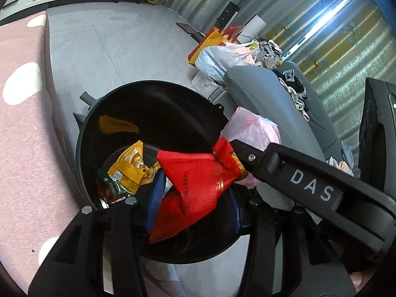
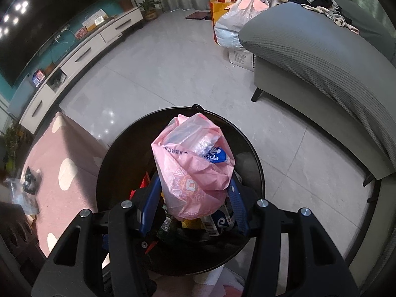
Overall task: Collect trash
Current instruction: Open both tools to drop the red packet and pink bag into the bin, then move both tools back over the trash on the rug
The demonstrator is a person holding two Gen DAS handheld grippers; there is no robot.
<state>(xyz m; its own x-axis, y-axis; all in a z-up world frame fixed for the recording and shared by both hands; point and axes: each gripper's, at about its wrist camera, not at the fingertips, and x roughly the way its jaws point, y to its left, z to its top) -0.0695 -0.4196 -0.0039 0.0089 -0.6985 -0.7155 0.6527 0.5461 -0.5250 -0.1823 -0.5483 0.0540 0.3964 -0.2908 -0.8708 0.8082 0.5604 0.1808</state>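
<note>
Right now both grippers tilt steeply downward over the mouth of a round black trash bin (image 1: 153,94), which stands on grey floor tiles (image 1: 111,49) beside a pink rug with white dots (image 1: 22,123).

Between its blue ribbed pads, the left gripper (image 1: 193,193) pinches a red foil wrapper (image 1: 198,180); the jaws stand partway closed, pressing the crumpled packet from both sides. Most of the wrapper bulges forward past the fingertips and hangs inside the bin's rim. Below and to the left of these jaws, at the bottom of the bin, lie a yellow snack packet (image 1: 131,163) and a green wrapper (image 1: 116,185) (other scraps down there are too dark to name).

Similarly, the right gripper (image 2: 195,198) is clamped on a pink plastic bag (image 2: 193,163), stuffed with clear plastic and something bearing a blue label. Its jaws are likewise partly closed, with the bag squeezed between the blue pads and swelling well above and ahead of the fingertips, directly over the bin opening. In the left wrist view this gripper's black finger, marked with white letters, crosses in from the right, its tip just beside the red wrapper.

Beyond the jaws, to the right, sits a grey sofa (image 2: 321,57), with filled shopping bags (image 2: 232,22) at its far end.
</note>
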